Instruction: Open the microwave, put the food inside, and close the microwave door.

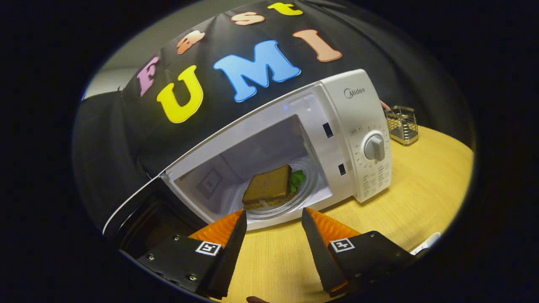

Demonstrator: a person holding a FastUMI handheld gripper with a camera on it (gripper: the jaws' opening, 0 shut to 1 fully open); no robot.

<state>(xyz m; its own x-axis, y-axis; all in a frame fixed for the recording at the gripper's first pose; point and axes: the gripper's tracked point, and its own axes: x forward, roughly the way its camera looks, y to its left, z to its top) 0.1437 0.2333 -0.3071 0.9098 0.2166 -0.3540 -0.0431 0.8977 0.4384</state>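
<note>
Sandwich [269,185] on microwave [358,139] turntable, probably soft, crumbly; door [126,210] swung open, light, pushable at outer edge. Gripper [273,221] spread, empty.

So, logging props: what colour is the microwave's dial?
The dial is light grey, set in the white microwave panel; clearest in the gripper view. Gripper open.

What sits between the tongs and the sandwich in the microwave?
In the gripper view, the open tongs face the sandwich with just the glass turntable's near rim and the microwave's front sill between.
</note>
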